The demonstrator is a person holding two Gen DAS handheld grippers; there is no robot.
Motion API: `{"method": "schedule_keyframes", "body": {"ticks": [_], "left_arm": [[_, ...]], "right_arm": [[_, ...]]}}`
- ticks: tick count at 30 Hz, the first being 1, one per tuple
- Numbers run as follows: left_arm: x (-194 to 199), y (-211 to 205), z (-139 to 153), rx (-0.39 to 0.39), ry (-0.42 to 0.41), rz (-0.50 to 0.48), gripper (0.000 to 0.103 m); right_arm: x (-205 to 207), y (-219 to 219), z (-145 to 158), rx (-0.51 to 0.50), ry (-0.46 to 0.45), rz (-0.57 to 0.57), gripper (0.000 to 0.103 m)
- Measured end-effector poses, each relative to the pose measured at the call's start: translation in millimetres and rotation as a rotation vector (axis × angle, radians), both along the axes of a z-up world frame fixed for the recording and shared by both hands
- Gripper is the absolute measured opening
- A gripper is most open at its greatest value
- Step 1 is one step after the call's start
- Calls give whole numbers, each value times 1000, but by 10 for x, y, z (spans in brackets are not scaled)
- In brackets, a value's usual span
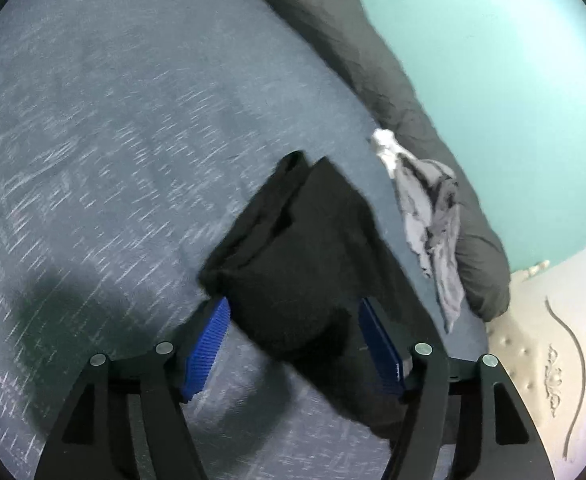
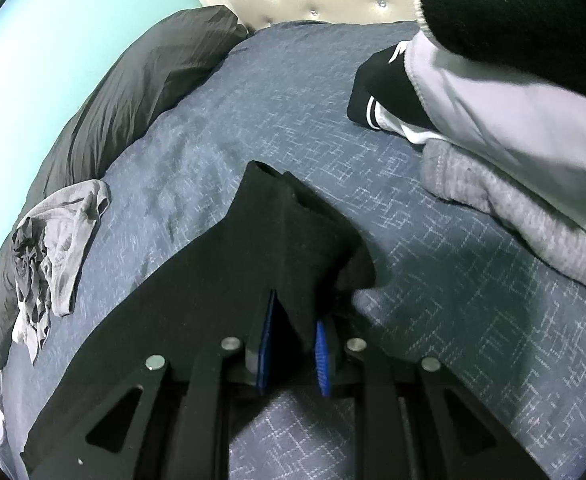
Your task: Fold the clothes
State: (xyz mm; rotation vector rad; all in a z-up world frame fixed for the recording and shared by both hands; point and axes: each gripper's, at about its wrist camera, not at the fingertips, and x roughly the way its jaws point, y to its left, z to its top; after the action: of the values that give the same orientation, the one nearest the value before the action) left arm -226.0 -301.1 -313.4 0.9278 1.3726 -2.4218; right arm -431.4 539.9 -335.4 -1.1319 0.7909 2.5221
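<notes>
The right gripper (image 2: 293,320) is clamped on the black garment (image 2: 277,240), which extends toward 12 o'clock. The left gripper (image 1: 295,320) stands open, the garment loose between its pads.

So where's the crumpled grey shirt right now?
The crumpled grey shirt lies at the bed's left edge in the right wrist view, against the dark pillow.

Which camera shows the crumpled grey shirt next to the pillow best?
The right wrist view. There the crumpled grey shirt lies whole and sharp on the blue patterned bedspread, against the long dark grey pillow. The left wrist view shows the shirt too, but smaller, blurred and stretched near the picture's edge.
</notes>
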Motion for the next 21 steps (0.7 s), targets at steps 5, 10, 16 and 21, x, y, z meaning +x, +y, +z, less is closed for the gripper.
{"method": "schedule_keyframes", "body": {"ticks": [5,10,16,21], "left_arm": [[-20,-32,-64,23,8,8,70],[-56,-85,-119,20,28,-6,61],[-21,-95,-116,21,56,-15,41],[138,-98,11,3,78,3,33]], "right_arm": [[-2,-6,-12,0,-1,5,18],[-7,1,-12,1,0,10,18],[-25,-10,-17,6,7,12,18],[-31,-18,8,8,15,11,17]]}}
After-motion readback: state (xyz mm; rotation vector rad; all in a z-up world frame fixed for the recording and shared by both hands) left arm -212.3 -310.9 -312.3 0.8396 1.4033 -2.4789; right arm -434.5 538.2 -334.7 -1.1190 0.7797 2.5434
